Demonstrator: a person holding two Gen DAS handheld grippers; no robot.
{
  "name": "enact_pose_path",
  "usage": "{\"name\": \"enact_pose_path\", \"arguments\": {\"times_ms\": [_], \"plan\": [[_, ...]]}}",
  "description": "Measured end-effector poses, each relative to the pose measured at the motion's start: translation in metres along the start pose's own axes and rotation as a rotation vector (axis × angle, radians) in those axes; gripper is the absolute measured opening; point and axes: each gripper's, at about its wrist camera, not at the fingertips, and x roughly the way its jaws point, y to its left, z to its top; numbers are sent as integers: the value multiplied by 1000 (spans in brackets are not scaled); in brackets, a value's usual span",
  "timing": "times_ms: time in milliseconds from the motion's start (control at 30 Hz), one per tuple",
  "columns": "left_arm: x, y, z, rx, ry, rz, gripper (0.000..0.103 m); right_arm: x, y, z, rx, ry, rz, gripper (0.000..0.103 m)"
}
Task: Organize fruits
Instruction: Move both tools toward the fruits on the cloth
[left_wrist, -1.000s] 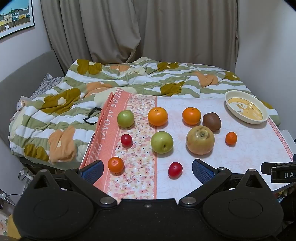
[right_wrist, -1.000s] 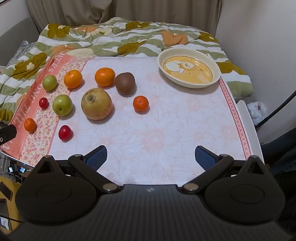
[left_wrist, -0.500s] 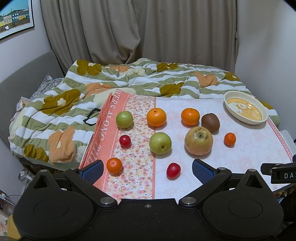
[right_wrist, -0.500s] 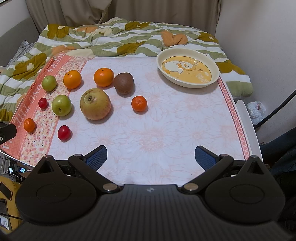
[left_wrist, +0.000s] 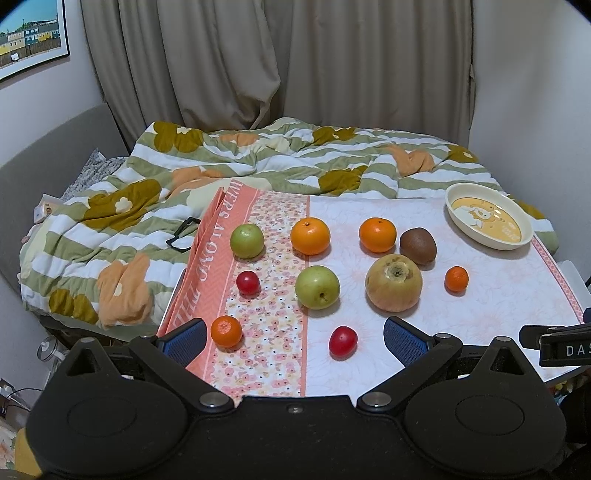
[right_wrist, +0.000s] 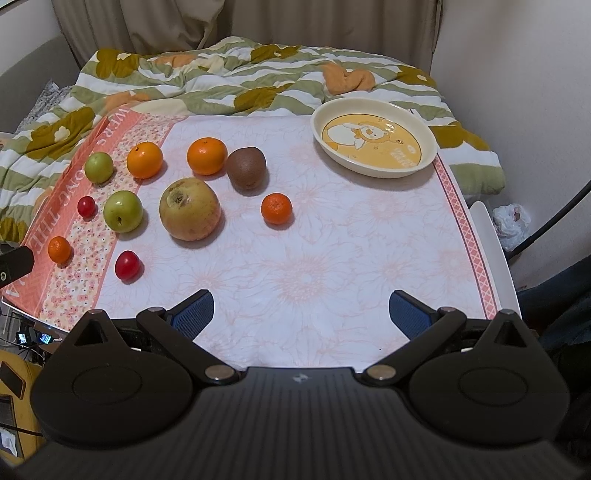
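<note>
Several fruits lie on the cloth-covered table (right_wrist: 332, 266): a big yellow pear (right_wrist: 190, 208), a kiwi (right_wrist: 246, 168), two oranges (right_wrist: 207, 156) (right_wrist: 144, 160), two green apples (right_wrist: 123, 211) (right_wrist: 99, 167), two small mandarins (right_wrist: 276, 208) (right_wrist: 59, 249) and two red cherry tomatoes (right_wrist: 127, 265) (right_wrist: 86, 206). A cream bowl (right_wrist: 375, 137) stands empty at the far right. My left gripper (left_wrist: 293, 338) is open over the near edge, a red tomato (left_wrist: 343, 341) between its fingers' line. My right gripper (right_wrist: 301, 314) is open and empty above bare cloth.
A rumpled striped duvet (left_wrist: 258, 162) covers the bed behind and left of the table. Black glasses (left_wrist: 183, 234) lie on it by the table's left edge. A wall rises close on the right, with a white plastic bag (right_wrist: 513, 225) on the floor.
Both grippers have drifted slightly; the fruits sit a little lower and left in the views. Nothing was taken hold of.
</note>
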Motion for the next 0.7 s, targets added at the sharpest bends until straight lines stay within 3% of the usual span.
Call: {"name": "enact_pose_path", "arguments": {"times_ms": [233, 433, 700], "plan": [[-7, 0, 10, -18, 18, 38, 103, -9, 5, 13, -54, 8, 46, 103], [2, 12, 6, 28, 17, 86, 103, 0, 35, 13, -133, 1, 105, 103], [34, 62, 3, 110, 26, 12, 103, 21, 91, 12, -119, 12, 135, 103]]}}
